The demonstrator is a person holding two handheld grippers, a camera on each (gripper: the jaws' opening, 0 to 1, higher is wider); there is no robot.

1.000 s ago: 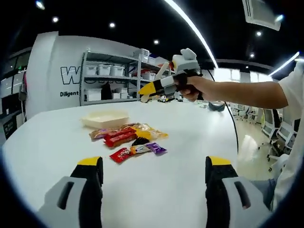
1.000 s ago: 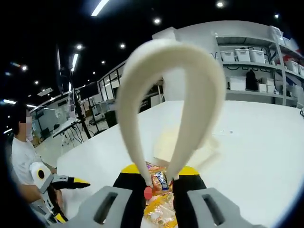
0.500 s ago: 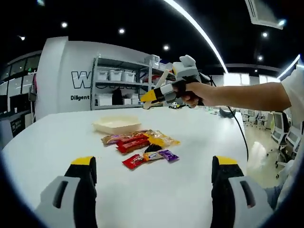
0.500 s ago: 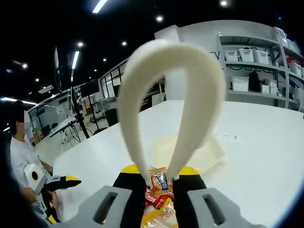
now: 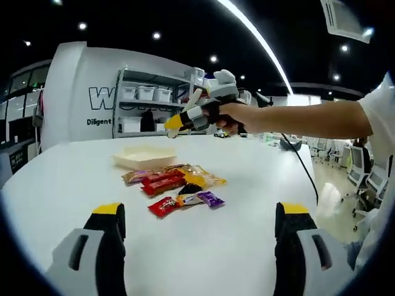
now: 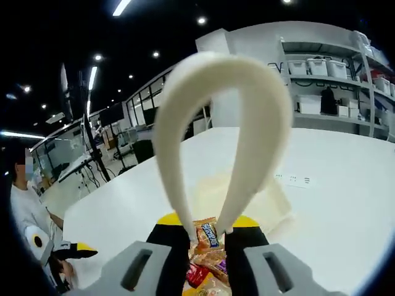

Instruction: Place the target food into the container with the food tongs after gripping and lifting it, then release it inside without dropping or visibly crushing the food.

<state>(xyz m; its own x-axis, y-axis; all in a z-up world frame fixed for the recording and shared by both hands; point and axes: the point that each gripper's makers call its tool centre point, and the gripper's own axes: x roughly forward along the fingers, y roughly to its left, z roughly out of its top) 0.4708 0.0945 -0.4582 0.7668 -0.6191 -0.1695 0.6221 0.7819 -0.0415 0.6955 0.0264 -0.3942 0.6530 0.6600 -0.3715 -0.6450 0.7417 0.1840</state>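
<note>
A pile of wrapped snacks point(image 5: 176, 185) lies on the white table point(image 5: 259, 185), with a shallow cream container point(image 5: 144, 156) just behind it. A hand holds my right gripper point(image 5: 174, 121) in the air above the container and the pile. It is shut on cream food tongs point(image 6: 185, 123), which arch up from my right gripper point(image 6: 207, 223) in the right gripper view. Beyond those jaws I see snack packs point(image 6: 208, 236) and the container point(image 6: 274, 203). My left gripper point(image 5: 199, 209) stands open near the table's front, short of the pile, with nothing in it.
Metal shelves with white bins point(image 5: 145, 108) stand beyond the table's far edge. A person point(image 6: 21, 209) stands at the left of the right gripper view, with the left gripper point(image 6: 68, 250) low beside them. Office chairs point(image 5: 364, 179) are off to the right.
The right gripper with the tongs has moved a little to the left, above the container. The snacks and the container lie where they were. Both cameras shifted slightly.
</note>
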